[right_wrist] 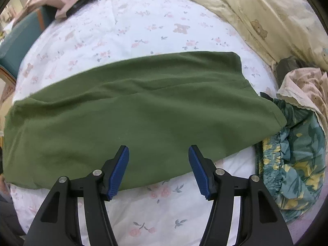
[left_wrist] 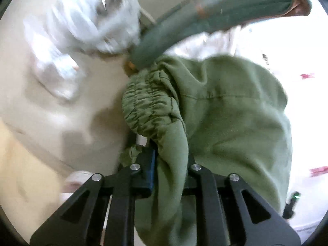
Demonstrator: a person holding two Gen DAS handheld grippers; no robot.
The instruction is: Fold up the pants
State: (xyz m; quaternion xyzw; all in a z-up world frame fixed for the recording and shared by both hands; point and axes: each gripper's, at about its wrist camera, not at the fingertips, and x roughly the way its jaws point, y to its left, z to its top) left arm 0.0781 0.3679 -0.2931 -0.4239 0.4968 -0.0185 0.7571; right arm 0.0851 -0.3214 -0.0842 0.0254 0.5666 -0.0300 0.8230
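left wrist view: left gripper (left_wrist: 171,164) clamped on gathered waistband of olive-green cotton pants (left_wrist: 225,119) | right wrist view: right gripper (right_wrist: 158,170) gaping above pants (right_wrist: 133,106) spread flat on floral bedsheet (right_wrist: 143,26)

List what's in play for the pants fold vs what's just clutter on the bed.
In play:
green pants
left gripper, shut on the waistband
right gripper, open above the pants
floral bedsheet as work surface

Clutter:
cream bear-print quilt
teal floral garment
pink clothing
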